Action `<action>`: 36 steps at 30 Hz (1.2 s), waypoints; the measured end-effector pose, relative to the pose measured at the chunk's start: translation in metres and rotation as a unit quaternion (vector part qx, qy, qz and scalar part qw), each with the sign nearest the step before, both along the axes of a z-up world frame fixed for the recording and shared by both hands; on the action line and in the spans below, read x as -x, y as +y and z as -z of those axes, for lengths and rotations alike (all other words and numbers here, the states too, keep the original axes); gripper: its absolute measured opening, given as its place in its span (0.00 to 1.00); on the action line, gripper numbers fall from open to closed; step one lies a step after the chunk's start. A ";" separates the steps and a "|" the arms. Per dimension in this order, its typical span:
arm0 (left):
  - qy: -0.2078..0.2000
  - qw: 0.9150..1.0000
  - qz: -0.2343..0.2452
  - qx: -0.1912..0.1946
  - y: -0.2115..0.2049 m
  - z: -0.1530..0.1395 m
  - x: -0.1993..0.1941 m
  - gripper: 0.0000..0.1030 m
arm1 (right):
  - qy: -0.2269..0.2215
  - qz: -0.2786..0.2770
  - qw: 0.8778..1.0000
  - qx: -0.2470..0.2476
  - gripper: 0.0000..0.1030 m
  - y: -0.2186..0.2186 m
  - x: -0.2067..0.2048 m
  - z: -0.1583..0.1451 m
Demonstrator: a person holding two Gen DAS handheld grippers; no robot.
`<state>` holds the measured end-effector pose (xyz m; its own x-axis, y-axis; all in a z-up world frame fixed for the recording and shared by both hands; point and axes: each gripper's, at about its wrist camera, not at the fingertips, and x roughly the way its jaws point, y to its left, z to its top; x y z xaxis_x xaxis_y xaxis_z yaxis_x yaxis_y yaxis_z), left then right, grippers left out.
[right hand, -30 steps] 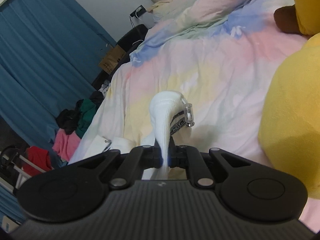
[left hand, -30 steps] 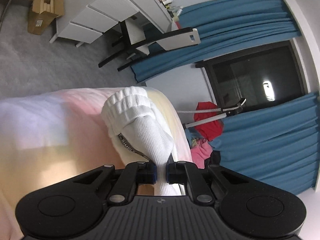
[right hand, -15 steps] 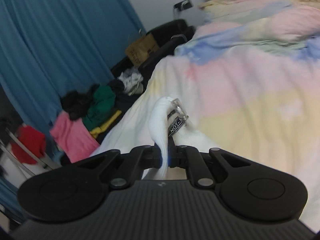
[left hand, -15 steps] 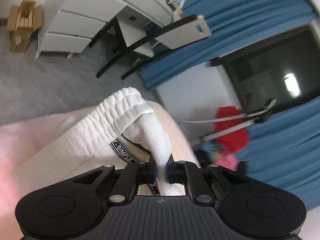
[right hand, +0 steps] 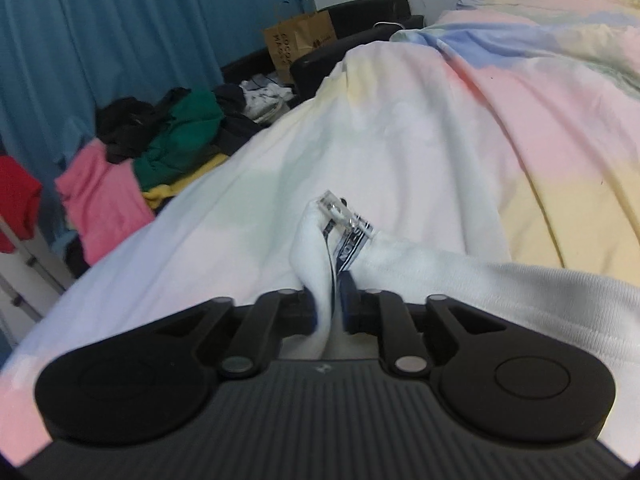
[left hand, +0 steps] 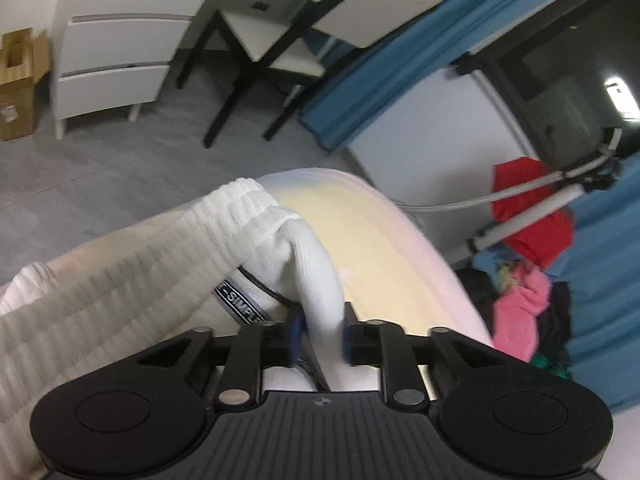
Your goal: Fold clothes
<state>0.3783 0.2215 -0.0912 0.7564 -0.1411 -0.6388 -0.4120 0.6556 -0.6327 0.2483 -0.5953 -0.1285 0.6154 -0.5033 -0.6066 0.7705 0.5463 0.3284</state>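
**Both tools clamped on the white knit garment over the bed**

Left wrist view shows your left tool (left hand: pixel 320 330) clenched on a bunched fold of the white ribbed garment (left hand: pixel 160 264). The fabric rises between the two blue-padded fingers and runs off to the left, its elasticated waistband (left hand: pixel 244 208) arching just above the tool. A printed drawstring tape (left hand: pixel 240 304) reading "SIMPLE" hangs out of the fold beside the left finger. Below the garment lies the pastel bedcover (left hand: pixel 384 248). Past the bed's edge you see grey floor, a white drawer unit (left hand: pixel 116 44), a black-framed chair (left hand: pixel 276 52), a cardboard box (left hand: pixel 16 84) and blue curtains (left hand: pixel 372 76).

In the right wrist view your right tool (right hand: pixel 330 308) is likewise gripping the same garment (right hand: pixel 480 280), a pinch of cloth standing up between the fingers. The tape end with its clear plastic tip (right hand: pixel 334 208) sticks up just above the pinch. The rest of the garment spreads to the right, resting on the bedcover (right hand: pixel 400 140). A heap of clothes (right hand: pixel 160 140) in pink, green and black sits beyond the bed's left edge, near a brown paper bag (right hand: pixel 300 40).
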 end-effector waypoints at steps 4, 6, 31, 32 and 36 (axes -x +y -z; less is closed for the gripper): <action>-0.040 0.999 0.014 -0.003 0.007 -0.020 0.039 0.59 | -0.060 -0.047 0.996 -0.036 0.49 0.015 0.039 -0.013; -0.055 0.998 0.023 -0.008 0.005 -0.029 0.066 0.68 | -0.087 -0.066 0.994 -0.027 0.49 0.030 0.067 -0.021; -0.082 0.985 -0.046 0.142 0.008 0.065 0.193 0.78 | -0.174 -0.033 0.955 -0.237 0.48 0.044 0.176 0.050; -0.088 0.985 -0.049 0.140 0.009 0.068 0.189 0.65 | -0.181 -0.028 0.957 -0.224 0.48 0.040 0.172 0.051; -0.121 0.981 -0.067 0.139 0.013 0.076 0.180 0.32 | -0.206 -0.013 0.963 -0.173 0.36 0.036 0.158 0.053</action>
<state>0.1987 0.2350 -0.1672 0.9045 -0.1738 -0.3896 -0.2985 0.3946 -0.8690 0.0903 -0.5597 -0.1817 0.8489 -0.2963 -0.4376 0.5242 0.3664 0.7688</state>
